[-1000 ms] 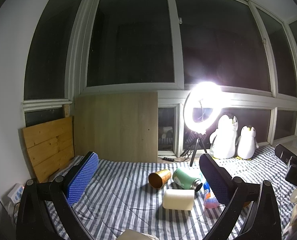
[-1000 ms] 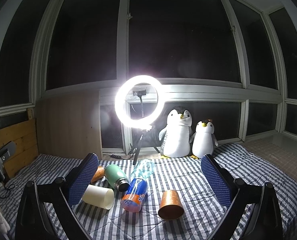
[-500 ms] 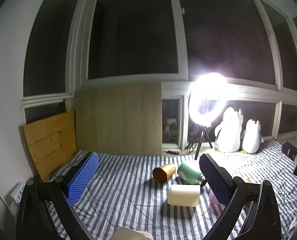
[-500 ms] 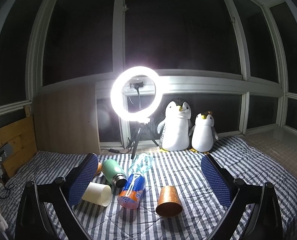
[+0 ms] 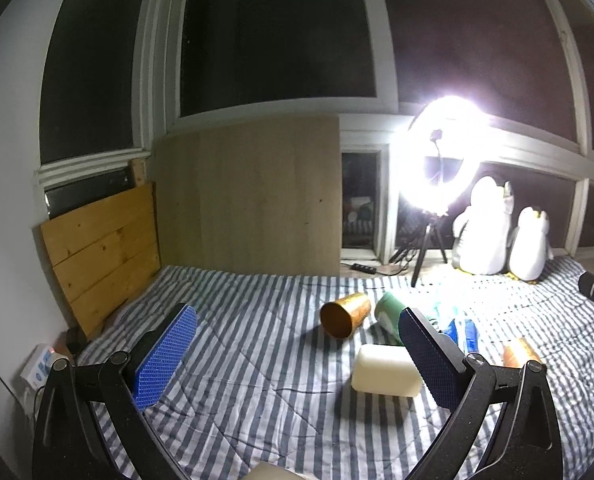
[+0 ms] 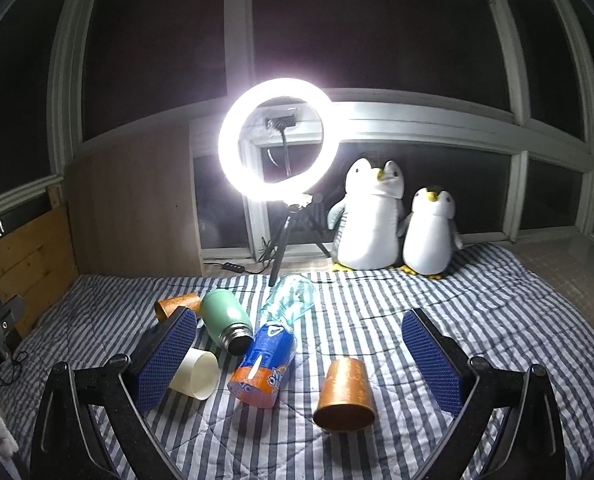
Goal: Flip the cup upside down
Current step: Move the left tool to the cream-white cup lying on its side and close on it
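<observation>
Three cups lie on their sides on the striped bedspread. A copper cup (image 6: pixel 345 394) lies closest, just ahead of my open, empty right gripper (image 6: pixel 297 360), its mouth toward me. A cream cup (image 6: pixel 195 374) lies by the left finger; it also shows in the left wrist view (image 5: pixel 387 370). A second copper cup (image 5: pixel 345 315) lies farther back, also seen in the right wrist view (image 6: pixel 177 306). My left gripper (image 5: pixel 297 360) is open and empty, above the bedspread, left of the cups.
A green flask (image 6: pixel 227 322) and a blue-labelled plastic bottle (image 6: pixel 271 354) lie among the cups. A bright ring light on a tripod (image 6: pixel 275 146) and two plush penguins (image 6: pixel 371 216) stand at the back by the windows. Wooden boards (image 5: pixel 101 256) lean at the left.
Both grippers have moved forward and tipped downward, so the cups sit closer and higher in view. Nothing was touched; the jaws stay open.
</observation>
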{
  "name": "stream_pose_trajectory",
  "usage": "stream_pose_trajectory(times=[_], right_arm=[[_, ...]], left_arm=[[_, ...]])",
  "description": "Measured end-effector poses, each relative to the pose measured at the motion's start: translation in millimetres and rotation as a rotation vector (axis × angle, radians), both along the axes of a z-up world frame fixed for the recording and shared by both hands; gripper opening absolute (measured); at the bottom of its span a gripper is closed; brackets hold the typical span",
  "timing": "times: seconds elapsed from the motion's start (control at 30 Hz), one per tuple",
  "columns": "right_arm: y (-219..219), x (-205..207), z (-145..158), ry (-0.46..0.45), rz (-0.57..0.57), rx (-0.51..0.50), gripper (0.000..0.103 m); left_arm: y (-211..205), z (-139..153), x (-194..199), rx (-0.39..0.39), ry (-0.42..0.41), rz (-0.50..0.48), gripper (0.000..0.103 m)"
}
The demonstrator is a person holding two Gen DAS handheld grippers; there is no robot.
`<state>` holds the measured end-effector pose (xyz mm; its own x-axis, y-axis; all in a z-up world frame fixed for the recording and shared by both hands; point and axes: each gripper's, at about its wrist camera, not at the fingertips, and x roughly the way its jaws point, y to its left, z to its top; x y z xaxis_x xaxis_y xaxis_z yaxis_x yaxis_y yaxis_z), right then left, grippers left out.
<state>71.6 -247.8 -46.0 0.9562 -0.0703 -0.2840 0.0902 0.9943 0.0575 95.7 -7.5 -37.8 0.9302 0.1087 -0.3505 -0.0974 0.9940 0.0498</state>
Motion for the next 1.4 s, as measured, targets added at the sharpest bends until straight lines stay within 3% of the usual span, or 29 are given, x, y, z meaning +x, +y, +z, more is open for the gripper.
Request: stream_pose_trajectory(times=[0.17, 0.5, 0.8, 1.03, 1.3, 1.4], right_arm=[[5.4, 12.9, -1.3, 0.013, 0.014, -0.028, 0.101], [10.1, 33.5, -5.6, 0.109, 0.05, -0.063, 0.101], [13.3, 61.3, -21.6, 0.272, 0.09, -0.059, 0.101], [11.1, 67.3, -28.1, 0.323, 0.084, -0.037, 0.101], [-6.5, 59.2, -37.4, 0.362, 0.024, -0.009, 0.101], [-12.9, 55.7, -41.2, 0.375, 0.004, 0.007, 0.101]], left_arm=[[-5.7, -17.7, 29.0, 0.018, 0.048, 0.009, 0.102], [-16.8, -56.3, 106.7, -0.001, 0.232, -0.026, 0.102], [-34.0, -82.1, 169.9, -0.018, 0.411, -0.131, 0.102], [-53.2, -107.6, 222.0, 0.001, 0.545, -0.207, 0.102], [-63.8, -134.6, 262.3, -0.013, 0.668, -0.27, 0.094], [-64.7, -140.5, 271.4, -0.012, 0.709, -0.294, 0.086]])
